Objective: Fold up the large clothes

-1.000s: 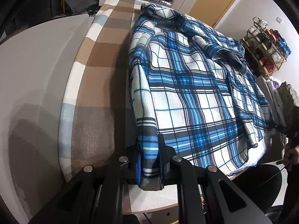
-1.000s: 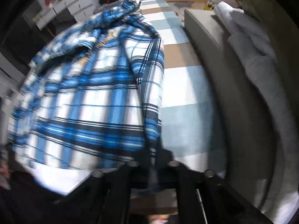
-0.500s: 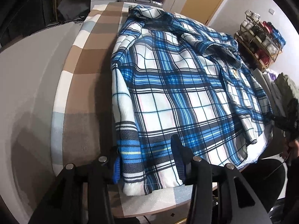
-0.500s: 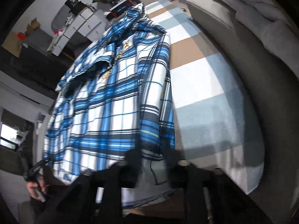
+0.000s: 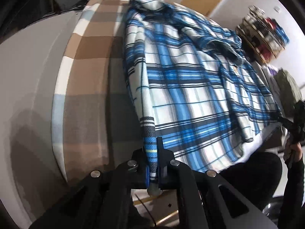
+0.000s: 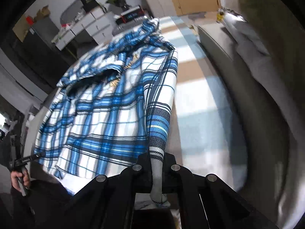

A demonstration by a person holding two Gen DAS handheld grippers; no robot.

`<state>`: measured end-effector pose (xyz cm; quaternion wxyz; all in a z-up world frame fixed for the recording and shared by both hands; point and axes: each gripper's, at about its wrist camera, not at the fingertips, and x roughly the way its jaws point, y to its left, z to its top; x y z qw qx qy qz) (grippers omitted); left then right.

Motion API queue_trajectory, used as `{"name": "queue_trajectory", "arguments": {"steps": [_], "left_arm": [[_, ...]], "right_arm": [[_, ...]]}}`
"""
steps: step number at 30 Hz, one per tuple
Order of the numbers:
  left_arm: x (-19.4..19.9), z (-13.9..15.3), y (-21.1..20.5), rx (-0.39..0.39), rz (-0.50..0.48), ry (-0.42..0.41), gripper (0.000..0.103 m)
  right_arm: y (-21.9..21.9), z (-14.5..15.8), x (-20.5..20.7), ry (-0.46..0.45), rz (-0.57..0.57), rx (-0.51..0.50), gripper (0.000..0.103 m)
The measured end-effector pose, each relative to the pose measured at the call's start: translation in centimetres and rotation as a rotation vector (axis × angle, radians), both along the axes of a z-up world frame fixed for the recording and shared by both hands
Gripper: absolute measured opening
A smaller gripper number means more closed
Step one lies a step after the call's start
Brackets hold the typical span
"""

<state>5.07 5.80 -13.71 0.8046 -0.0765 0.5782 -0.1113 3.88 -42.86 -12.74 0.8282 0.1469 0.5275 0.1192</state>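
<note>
Flannel in a blue, white and black plaid, a large button-up shirt, lies spread lengthwise over a checked brown, white and pale-blue cloth that covers the table, collar at the far end and hem toward the person. Both near corners of the shirt are lifted off the cloth. The left gripper is clamped on the hem corner at the shirt's left edge, a narrow band of plaid fabric pinched between its closed black fingers and drawn up taut. The right gripper is likewise closed on the opposite hem corner, where the fabric hangs as a gathered strip passing down between its fingers. Holding the two bottom corners at once keeps the hem straight and the body under even tension, which looks like preparation for carrying the lower half up and over toward the collar. One sleeve lies bunched across the chest, so it may shift as the hem travels. Beyond the table, white drawer units stand at the far end, and a grey sofa runs along the right side.
</note>
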Motion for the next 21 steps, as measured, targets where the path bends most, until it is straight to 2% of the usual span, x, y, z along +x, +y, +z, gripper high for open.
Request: {"name": "queue_trajectory", "arguments": {"steps": [4,7,10,14,19,21], "left_arm": [[-2.8,1.7,-0.9,-0.040,-0.044,0.004,0.000],[-2.3,3.5,-1.9,-0.074,-0.074,0.008,0.000],[1.9,5.7,-3.5,-0.088,-0.088,-0.006,0.000],[8.5,7.7,-3.8,-0.151,-0.087,0.024,0.000],[16.6,9.8,-0.5,-0.261,0.029,0.024,0.000],[19.8,10.0,0.7,-0.300,0.087,0.023,0.000]], "right_arm": [[-0.4,0.5,-2.0,0.009,0.015,0.057,0.002],[-1.6,1.5,-3.5,0.009,-0.019,0.172,0.002],[-1.2,2.8,-1.8,0.008,-0.028,0.199,0.003],[1.5,6.2,3.8,-0.026,-0.005,0.190,0.003],[2.1,10.5,10.9,-0.033,-0.032,0.191,0.003],[1.6,11.6,15.2,-0.012,-0.070,0.165,0.003]]}}
